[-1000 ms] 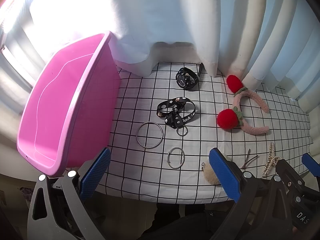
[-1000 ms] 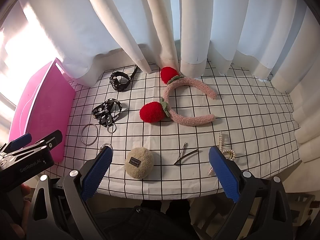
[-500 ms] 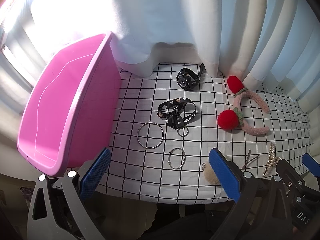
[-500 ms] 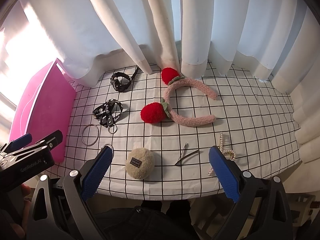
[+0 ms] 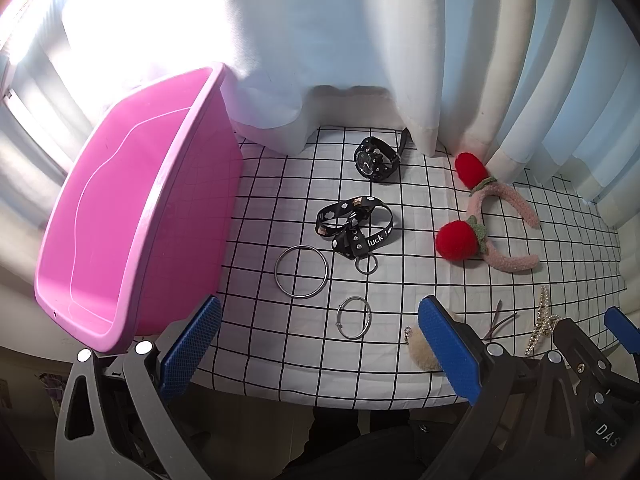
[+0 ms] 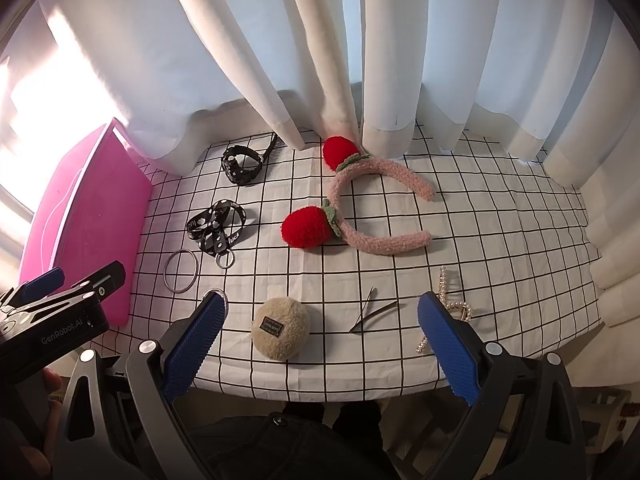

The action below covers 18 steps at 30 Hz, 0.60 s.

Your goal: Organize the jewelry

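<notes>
A pink bin (image 5: pixel 132 216) stands at the table's left. On the checked cloth lie a black watch (image 5: pixel 376 159), a black strap (image 5: pixel 354 226), a large silver ring (image 5: pixel 301 271), a small bangle (image 5: pixel 353 317), a pink strawberry headband (image 6: pixel 360 204), a beige pom-pom (image 6: pixel 280 328), a metal hair clip (image 6: pixel 370 312) and a pearl clip (image 6: pixel 448 304). My left gripper (image 5: pixel 320 354) is open and empty at the front edge, near the bangle. My right gripper (image 6: pixel 320 344) is open and empty over the pom-pom.
White curtains (image 6: pixel 340 60) hang along the back and right of the table. The table's front edge (image 6: pixel 320 392) runs just ahead of both grippers. The left gripper body (image 6: pixel 52 320) shows at the lower left of the right wrist view.
Both views have shifted very slightly; the objects have not moved and both grippers stay open.
</notes>
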{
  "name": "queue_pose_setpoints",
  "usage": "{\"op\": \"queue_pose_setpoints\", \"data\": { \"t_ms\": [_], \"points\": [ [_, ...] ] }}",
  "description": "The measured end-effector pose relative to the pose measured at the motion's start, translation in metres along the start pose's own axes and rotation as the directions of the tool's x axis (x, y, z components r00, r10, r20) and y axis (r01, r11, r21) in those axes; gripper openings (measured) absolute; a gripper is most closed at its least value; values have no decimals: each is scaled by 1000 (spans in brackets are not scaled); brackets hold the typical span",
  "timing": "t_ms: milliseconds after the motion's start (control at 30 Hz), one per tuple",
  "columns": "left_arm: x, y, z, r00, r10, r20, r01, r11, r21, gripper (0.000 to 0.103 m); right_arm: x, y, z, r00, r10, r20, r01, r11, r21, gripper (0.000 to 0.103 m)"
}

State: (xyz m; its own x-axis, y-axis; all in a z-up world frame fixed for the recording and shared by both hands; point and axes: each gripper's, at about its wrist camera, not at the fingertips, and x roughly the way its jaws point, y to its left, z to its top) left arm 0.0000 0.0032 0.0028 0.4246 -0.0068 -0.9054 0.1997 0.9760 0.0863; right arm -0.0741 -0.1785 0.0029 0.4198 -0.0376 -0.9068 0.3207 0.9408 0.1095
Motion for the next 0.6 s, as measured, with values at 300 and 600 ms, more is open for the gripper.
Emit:
{"op": "queue_pose_setpoints", "data": {
  "t_ms": [300,600],
  "points": [
    [1,2,1,1000,0,-2,0,1000,-5,97,0,-2,1,1000,2,3,-2,1000,3,93],
    [12,-20,-13,1000,11,-10,-10,999,32,97,0,-50,-13,1000,6,12,-7,996,87,93]
  ]
}}
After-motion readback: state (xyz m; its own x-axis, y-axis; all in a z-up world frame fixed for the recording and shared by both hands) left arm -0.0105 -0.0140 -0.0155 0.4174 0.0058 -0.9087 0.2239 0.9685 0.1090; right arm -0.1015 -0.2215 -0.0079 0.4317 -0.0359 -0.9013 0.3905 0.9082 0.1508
